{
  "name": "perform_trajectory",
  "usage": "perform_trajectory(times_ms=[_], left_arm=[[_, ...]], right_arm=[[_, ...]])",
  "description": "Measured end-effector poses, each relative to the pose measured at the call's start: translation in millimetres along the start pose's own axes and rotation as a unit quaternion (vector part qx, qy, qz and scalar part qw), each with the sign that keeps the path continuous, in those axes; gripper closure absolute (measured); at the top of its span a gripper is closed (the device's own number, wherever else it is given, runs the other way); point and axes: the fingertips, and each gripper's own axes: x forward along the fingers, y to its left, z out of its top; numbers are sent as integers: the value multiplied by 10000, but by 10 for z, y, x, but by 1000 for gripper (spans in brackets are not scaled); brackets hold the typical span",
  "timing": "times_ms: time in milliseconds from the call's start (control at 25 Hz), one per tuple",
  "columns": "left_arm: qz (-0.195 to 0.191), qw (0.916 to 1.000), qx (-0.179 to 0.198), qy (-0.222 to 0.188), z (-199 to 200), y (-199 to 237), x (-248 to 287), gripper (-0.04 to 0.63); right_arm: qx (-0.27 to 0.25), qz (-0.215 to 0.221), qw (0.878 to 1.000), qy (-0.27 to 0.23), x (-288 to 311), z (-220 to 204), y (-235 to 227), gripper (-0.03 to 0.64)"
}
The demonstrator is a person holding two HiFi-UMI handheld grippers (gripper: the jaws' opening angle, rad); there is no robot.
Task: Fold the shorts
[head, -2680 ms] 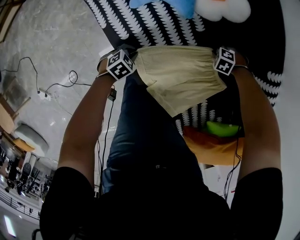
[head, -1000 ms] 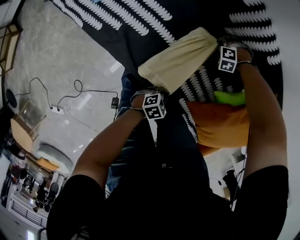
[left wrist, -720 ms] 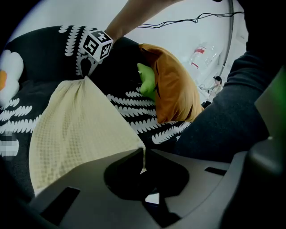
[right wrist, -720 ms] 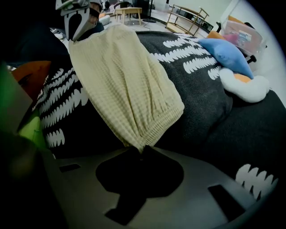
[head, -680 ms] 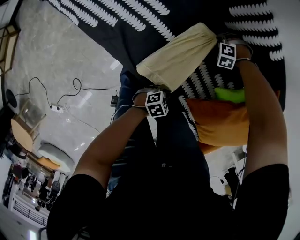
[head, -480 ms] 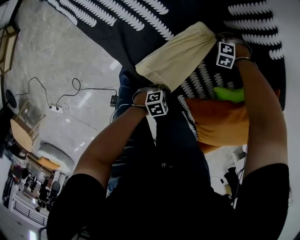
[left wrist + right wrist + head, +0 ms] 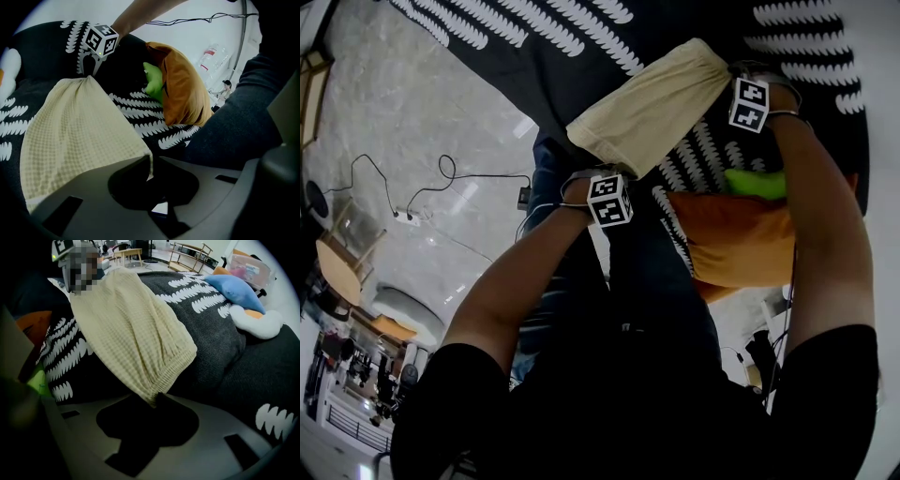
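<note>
- A few seconds before, the shorts point(image 7: 647, 103) hung wide and flat between the two grippers, which were at the same height. Now they are a narrower band that lies slanted on the blanket point(image 7: 534, 47), from near left to far right.
- In the last second the band hardly moved. The change is at the right gripper point(image 7: 155, 399), whose jaws are opening. The gathered waistband corner is still between them, but it no longer looks squeezed.
- I judge that one fold is made and the cloth is now being laid down. The far end is let go first, so that it can rest on the blanket.
- The left gripper point(image 7: 151, 163) has its jaws pressed together on the thin lower corner of the shorts. The cloth runs from it, fairly taut, toward the right gripper.
- Left arm: it has come lower and nearer to the body than before. The forearm rises from the lower left of the head view, bent at the elbow. The gripper slants downward near the edge of the blanket, above the person's leg.
- Right arm: it is stretched almost straight along the right side, above the orange cushion point(image 7: 736, 244). The gripper points down at the far end of the shorts.
- The left corner is not yet released. Probably one more fold is still needed after that.
</note>
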Motion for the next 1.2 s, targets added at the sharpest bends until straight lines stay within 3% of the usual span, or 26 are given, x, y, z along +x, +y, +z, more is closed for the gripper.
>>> perform_trajectory(times_ms=[400,520,600,760,960,1200], left_arm=[[-231,9993,-264,145,-69,-14,-156,428],[-116,9994,-167,274,-12,55,-367,417],[11,9993,-102,361,28,112,-590,413],[192,9990,-131,388,284,224,-1147,407],[556,9981,-237,98,779,743,-1747,402],[690,9973,-225,-149,1356,1443,-2075,387]], right_arm=[[547,216,9983,20,-210,-117,73,392],[1133,164,9933,-179,-443,-182,43,383],[1845,99,9817,-470,-694,-156,8,383],[3309,-6,9353,-1255,-1316,-61,-83,383],[4431,-220,8754,-1917,-1817,-127,-128,383],[5801,-444,7740,-2497,-1957,-256,-151,383]])
